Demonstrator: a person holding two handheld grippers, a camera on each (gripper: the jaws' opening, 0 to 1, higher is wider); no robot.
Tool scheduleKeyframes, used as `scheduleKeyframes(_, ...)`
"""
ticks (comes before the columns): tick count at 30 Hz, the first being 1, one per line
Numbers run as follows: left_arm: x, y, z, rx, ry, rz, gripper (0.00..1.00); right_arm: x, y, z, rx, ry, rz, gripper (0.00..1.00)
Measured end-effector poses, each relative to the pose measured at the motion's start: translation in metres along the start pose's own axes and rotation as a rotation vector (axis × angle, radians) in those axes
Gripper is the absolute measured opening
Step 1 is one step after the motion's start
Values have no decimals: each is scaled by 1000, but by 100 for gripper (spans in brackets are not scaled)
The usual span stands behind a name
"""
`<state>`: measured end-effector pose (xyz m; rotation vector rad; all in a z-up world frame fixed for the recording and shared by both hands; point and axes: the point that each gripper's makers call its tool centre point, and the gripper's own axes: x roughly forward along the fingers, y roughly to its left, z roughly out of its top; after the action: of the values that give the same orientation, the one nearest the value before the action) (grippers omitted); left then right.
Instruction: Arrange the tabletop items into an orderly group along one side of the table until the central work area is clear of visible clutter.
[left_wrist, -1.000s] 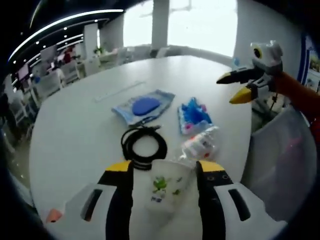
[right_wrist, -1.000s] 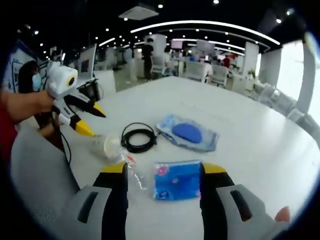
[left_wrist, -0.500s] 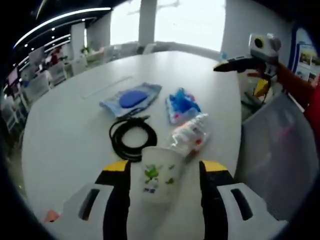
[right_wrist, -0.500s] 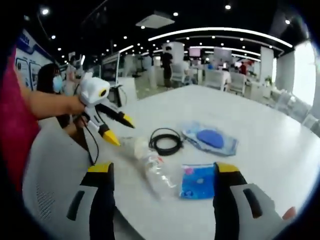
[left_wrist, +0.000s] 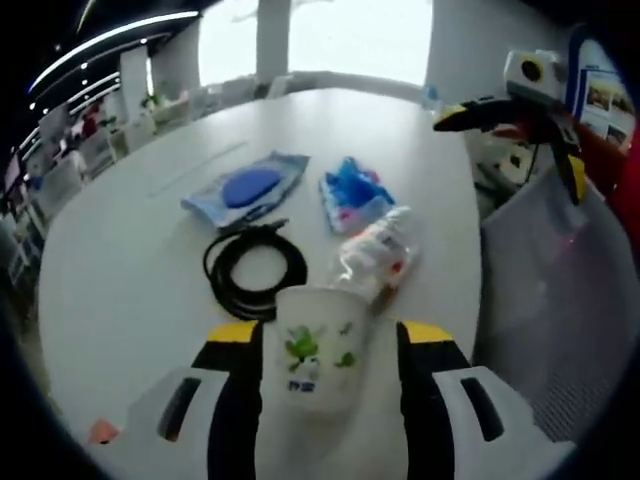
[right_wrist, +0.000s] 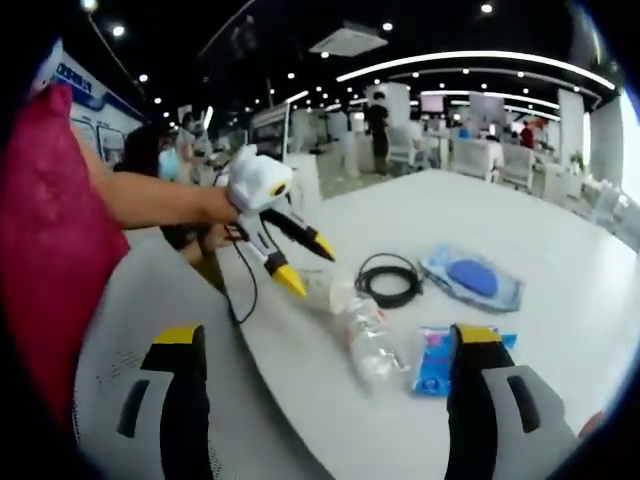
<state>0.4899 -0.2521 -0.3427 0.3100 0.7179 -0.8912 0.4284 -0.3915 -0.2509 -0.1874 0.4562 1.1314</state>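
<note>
1. The round white bench (left_wrist: 120, 260) carries every item, grouped near its edge.
2. The left gripper (left_wrist: 322, 345), jaws spread, has the white paper cup with green print (left_wrist: 316, 350) standing between them.
3. The right gripper (right_wrist: 330, 350) is spread wide, hovering apart from the clear plastic bottle (right_wrist: 368, 345).
4. The coiled black cable (left_wrist: 252, 272) lies just beyond the cup.

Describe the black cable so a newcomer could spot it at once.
On the round white table, look just beyond the translucent plastic cup with green print between the left gripper jaws. The black cable lies there, the only dark, ring-shaped coil among pale and blue packets.
</note>
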Motion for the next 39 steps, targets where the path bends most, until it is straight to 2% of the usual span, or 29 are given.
scheduleKeyframes(10,12,0,4,50,78,-27,50,-3,0,3,1,-11,-2,100)
scheduleKeyframes(14,17,-2,-1,66,151,-50,47,-3,0,3,3,-17,-2,100)
scheduleKeyframes(27,27,-2,-8,95,268,-74,46,-3,3,3,5,-24,-4,100)
scheduleKeyframes(33,31,-1,-9,102,304,-73,45,-3,2,-1,2,-16,-11,100)
scheduleKeyframes(39,36,-5,-8,110,316,-87,49,-4,2,0,1,-21,-14,100)
